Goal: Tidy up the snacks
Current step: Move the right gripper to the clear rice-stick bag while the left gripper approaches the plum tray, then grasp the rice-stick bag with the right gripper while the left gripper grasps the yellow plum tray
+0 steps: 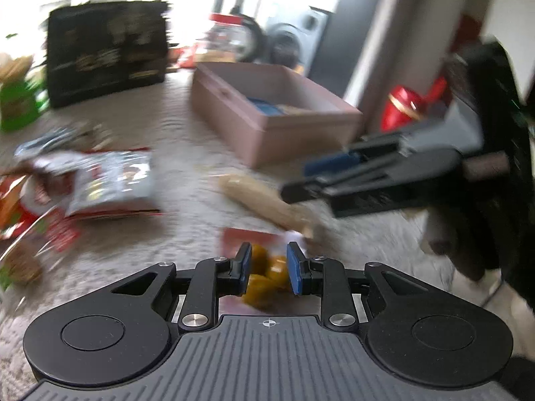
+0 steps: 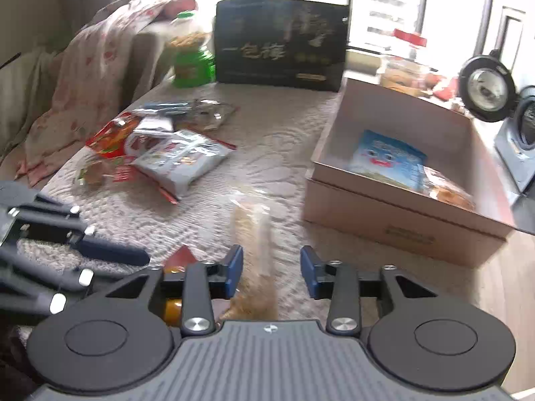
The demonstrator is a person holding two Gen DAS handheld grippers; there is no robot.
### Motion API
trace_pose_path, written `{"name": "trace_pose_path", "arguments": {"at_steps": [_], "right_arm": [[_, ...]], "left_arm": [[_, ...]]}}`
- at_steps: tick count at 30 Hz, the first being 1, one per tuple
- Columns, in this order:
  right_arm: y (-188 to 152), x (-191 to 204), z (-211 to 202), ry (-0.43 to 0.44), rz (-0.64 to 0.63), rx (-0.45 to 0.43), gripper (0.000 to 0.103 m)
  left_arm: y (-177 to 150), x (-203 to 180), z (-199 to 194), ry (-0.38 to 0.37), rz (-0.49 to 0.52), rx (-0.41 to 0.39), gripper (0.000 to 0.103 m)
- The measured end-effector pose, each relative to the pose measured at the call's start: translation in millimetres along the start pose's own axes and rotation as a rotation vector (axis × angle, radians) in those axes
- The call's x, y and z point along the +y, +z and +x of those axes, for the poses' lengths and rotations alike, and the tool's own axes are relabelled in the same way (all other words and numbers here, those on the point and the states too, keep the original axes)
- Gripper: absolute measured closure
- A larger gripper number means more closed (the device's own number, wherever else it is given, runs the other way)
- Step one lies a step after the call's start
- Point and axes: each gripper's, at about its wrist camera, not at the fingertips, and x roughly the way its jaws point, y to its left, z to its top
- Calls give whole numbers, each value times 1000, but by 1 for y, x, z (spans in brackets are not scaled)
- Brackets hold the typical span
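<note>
A pink cardboard box [image 2: 401, 230] stands at the right and holds a blue snack packet [image 2: 388, 160] and an orange one [image 2: 448, 190]; it also shows in the left wrist view [image 1: 234, 117]. My left gripper [image 1: 269, 272] is open around a red packet of yellow snacks [image 1: 264, 277], jaws apart either side of it. My right gripper [image 2: 271, 272] is open over a long tan clear-wrapped snack [image 2: 255, 234], which lies between its jaws. That snack also shows in the left wrist view [image 1: 264, 204], with the right gripper's fingers [image 1: 334, 163] above its end.
A pile of snack bags [image 2: 174, 157] lies at the left on the cream quilted surface [image 2: 274, 133]. A black gift box [image 2: 281, 43] and a green jar [image 2: 192, 56] stand at the back. A red-lidded jar [image 2: 401, 63] stands behind the pink box.
</note>
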Motion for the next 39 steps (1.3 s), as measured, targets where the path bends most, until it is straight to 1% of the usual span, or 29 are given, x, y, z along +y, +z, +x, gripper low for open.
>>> {"name": "trace_pose_path", "arguments": {"at_steps": [2, 3, 4, 5, 7, 10, 12, 16, 18, 20, 21, 22, 23, 24, 25, 26, 29, 30, 31, 35, 37, 39], "right_arm": [[-9, -7, -2, -8, 26, -4, 59], [-12, -8, -1, -9, 37, -11, 54], [-17, -11, -3, -10, 52, -27, 52], [-21, -13, -4, -15, 63, -38, 51], [-27, -15, -5, -30, 79, -57, 50], [-36, -20, -5, -50, 103, -78, 50], [-41, -26, -4, -57, 128, -81, 50], [-55, -38, 2, -62, 204, -73, 49], [-62, -36, 1, -66, 197, -109, 48], [-67, -31, 1, -90, 167, -123, 48], [-68, -28, 1, -104, 150, -128, 47], [-69, -24, 2, -117, 136, -134, 47], [-70, -22, 3, -128, 128, -138, 46], [-70, -20, 3, -140, 121, -143, 44], [-70, -19, 3, -152, 117, -144, 44], [-70, -19, 3, -154, 120, -143, 43], [-70, -21, 4, -148, 136, -143, 42], [-71, -21, 4, -149, 136, -144, 42], [-71, -21, 4, -152, 134, -146, 41], [-72, -20, 4, -155, 134, -147, 41], [-72, -20, 4, -156, 135, -147, 41], [-72, -20, 4, -156, 133, -147, 40]], "left_arm": [[-2, -17, 7, 49, 77, 22, 75], [-3, -24, 11, 78, 112, 34, 75], [-5, -29, 16, 108, 145, 49, 74], [-6, -33, 20, 130, 168, 56, 72], [-6, -35, 22, 151, 189, 51, 71], [-4, -30, 23, 165, 173, 49, 71], [-4, -27, 22, 188, 167, 40, 71], [-2, -14, 20, 239, 118, 31, 70], [-1, -9, 19, 257, 94, 31, 70], [1, -7, 18, 254, 76, 33, 70], [1, -7, 19, 251, 74, 35, 73], [1, -8, 20, 241, 73, 41, 72], [0, -9, 21, 223, 71, 49, 67], [-1, -11, 21, 212, 77, 47, 58], [-1, -13, 21, 199, 83, 48, 53], [-2, -14, 21, 189, 86, 46, 51], [-2, -8, 19, 184, 50, 32, 53], [-1, -5, 19, 190, 36, 27, 59], [-1, -2, 18, 204, 21, 21, 62], [-2, 3, 15, 242, 19, 14, 62], [-2, 3, 13, 244, 14, 9, 62], [-3, 2, 8, 237, 17, -14, 62]]}}
